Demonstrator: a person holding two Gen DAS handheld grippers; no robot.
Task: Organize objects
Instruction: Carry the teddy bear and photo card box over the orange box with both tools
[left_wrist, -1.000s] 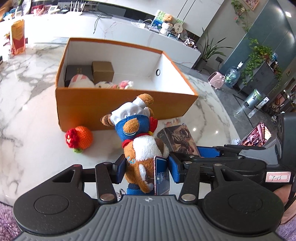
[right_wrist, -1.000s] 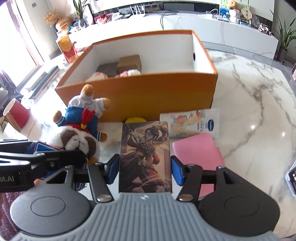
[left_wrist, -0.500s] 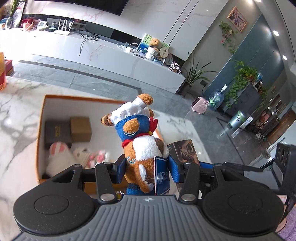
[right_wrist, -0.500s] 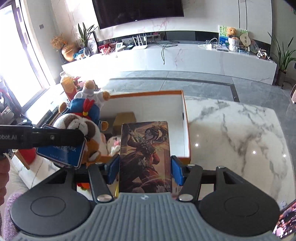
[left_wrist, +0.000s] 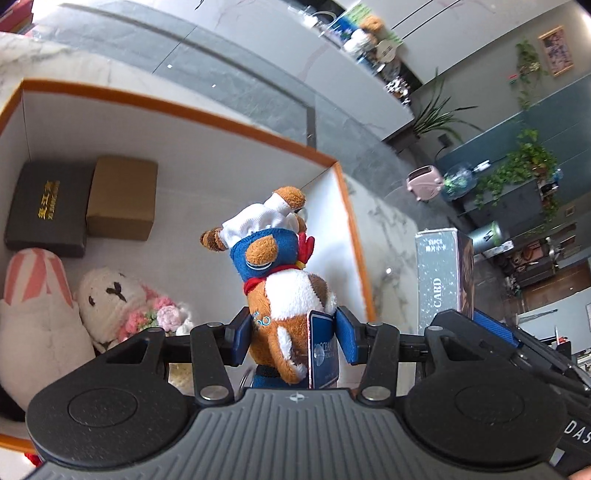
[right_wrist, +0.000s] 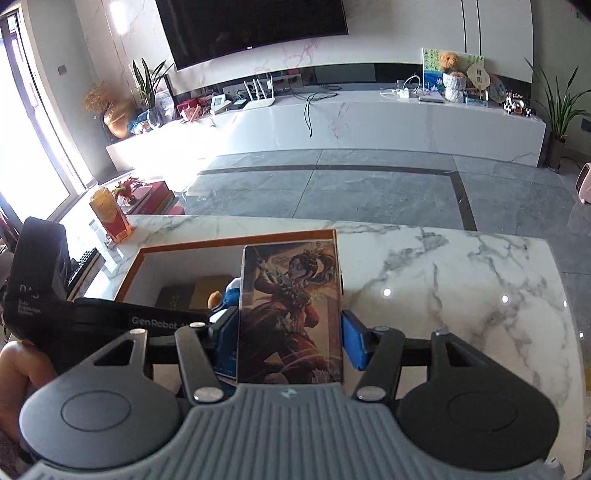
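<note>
Over the orange box (left_wrist: 236, 127), the left gripper (left_wrist: 291, 334) has its jaws clamped on a plush dog (left_wrist: 280, 280) in a chef hat, hanging tag included, with the toy dangling above the empty right half of the box. At about 9 o'clock from the dog sit a black case (left_wrist: 44, 210) and a brown carton (left_wrist: 122, 197), and down at 8 o'clock a white bunny plush (left_wrist: 110, 299) next to a pink-striped plush (left_wrist: 33, 306). Over at 3 o'clock the right gripper (right_wrist: 290, 334) is pinching a card box (right_wrist: 290, 314) with a warrior picture on it, held upright above the box's right wall.

If I were doing this drop: lower the dog well inside the walls before letting go, aim for that bare white floor so it doesn't land on the bunny, and let the card box wait its turn so the two tools don't bump, then slide it flat along the right wall
</note>
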